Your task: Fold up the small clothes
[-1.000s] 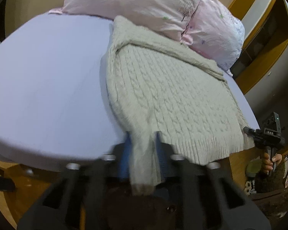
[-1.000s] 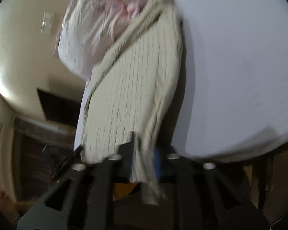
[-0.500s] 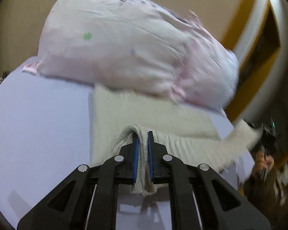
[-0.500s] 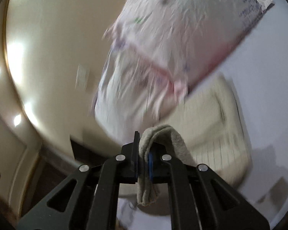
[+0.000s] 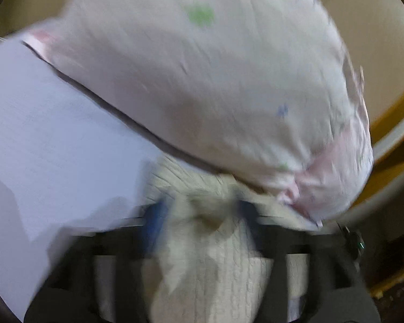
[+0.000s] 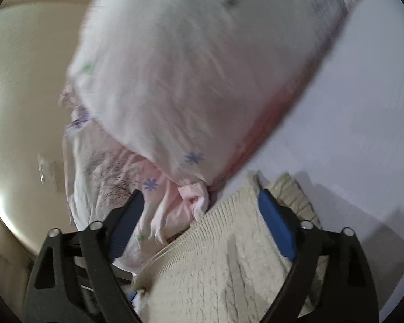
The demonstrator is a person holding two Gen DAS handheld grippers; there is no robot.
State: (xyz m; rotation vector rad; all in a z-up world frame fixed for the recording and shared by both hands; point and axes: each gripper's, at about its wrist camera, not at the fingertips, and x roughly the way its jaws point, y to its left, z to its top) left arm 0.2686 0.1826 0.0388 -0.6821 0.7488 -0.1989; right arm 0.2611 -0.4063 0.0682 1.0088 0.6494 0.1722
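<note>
While both claws hover spread apart over the cream cable-knit sweater (image 6: 229, 263), which lies on the pale lilac bed sheet (image 6: 363, 107) at the foot of the white and pink flowered pillow (image 6: 202, 67), the fold could spoil. The right claw (image 6: 199, 220) gapes with nothing between its blue pads (image 6: 276, 231), near the pillow's pink corner, and could snag it. The left claw (image 5: 199, 215) looks open too, though blur smears it, and the knit bunched between its fingers may drag. How the sweater's layers line up is cut off.
</note>
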